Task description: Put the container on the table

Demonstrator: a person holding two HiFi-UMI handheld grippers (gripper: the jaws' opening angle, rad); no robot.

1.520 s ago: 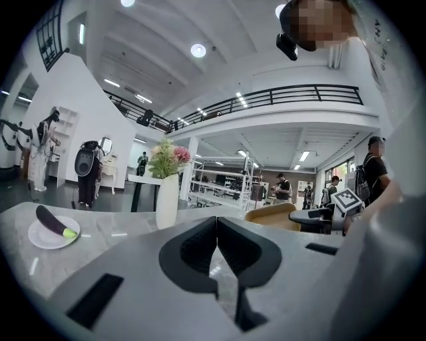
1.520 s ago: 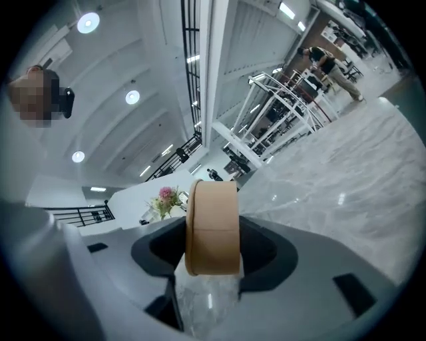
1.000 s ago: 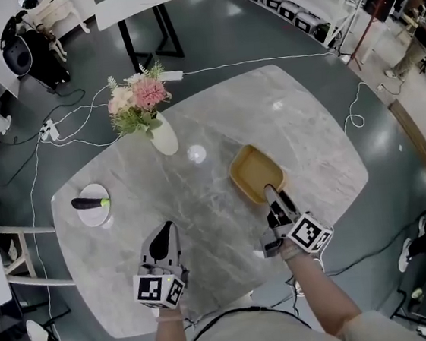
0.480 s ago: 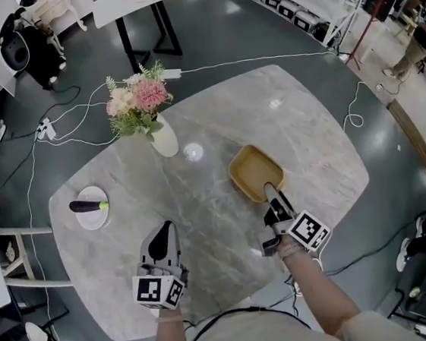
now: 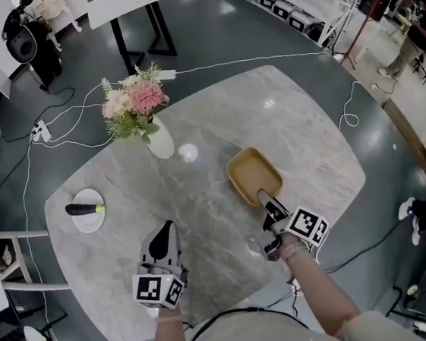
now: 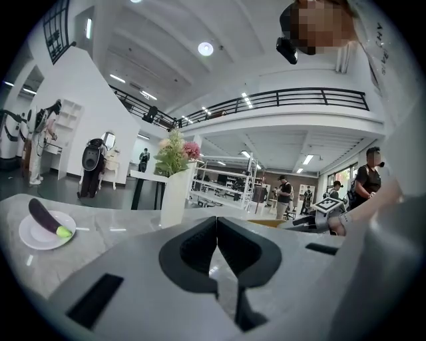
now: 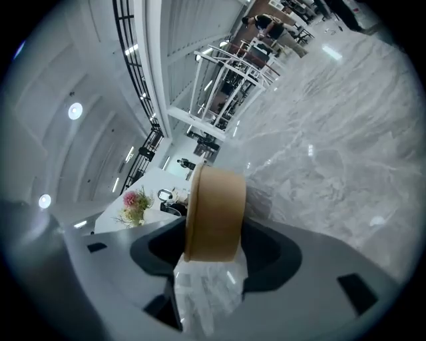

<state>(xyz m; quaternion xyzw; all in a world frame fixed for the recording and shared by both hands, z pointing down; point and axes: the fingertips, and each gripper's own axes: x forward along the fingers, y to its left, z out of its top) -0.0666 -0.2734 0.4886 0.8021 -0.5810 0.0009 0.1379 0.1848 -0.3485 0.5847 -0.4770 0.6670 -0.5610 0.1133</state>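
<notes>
The right gripper [image 5: 265, 200] has the tan container [image 5: 253, 175] pinched by its near wall, one jaw inside the rim and one outside, the jaws standing fairly wide because the wall is between them. The container sits low over the middle-right of the marble table [image 5: 309, 140], but from where I stand I cannot tell whether its bottom is down flat or just off the surface. That is the worry: all the hold is on one side, so the far end hangs out like a lever. If the jaws let go before the base is fully down, I'd expect it to drop on its far edge, rock, or clatter. The gripper also looks rolled over to one side, so the container may meet the table on a corner instead of flat. The stone looks slick, so a nudge could send the container sliding. Pulling back is another risk, as the inner jaw could catch the rim and drag the container toward the near edge of the table. The left gripper [image 5: 162, 240] hovers over the near side with its jaws together and nothing in them, well apart from the container, so it is no help in steadying it. The vase [image 5: 160, 141] of flowers [image 5: 130, 103] and the plate [image 5: 88, 218] are far enough off to be safe.
</notes>
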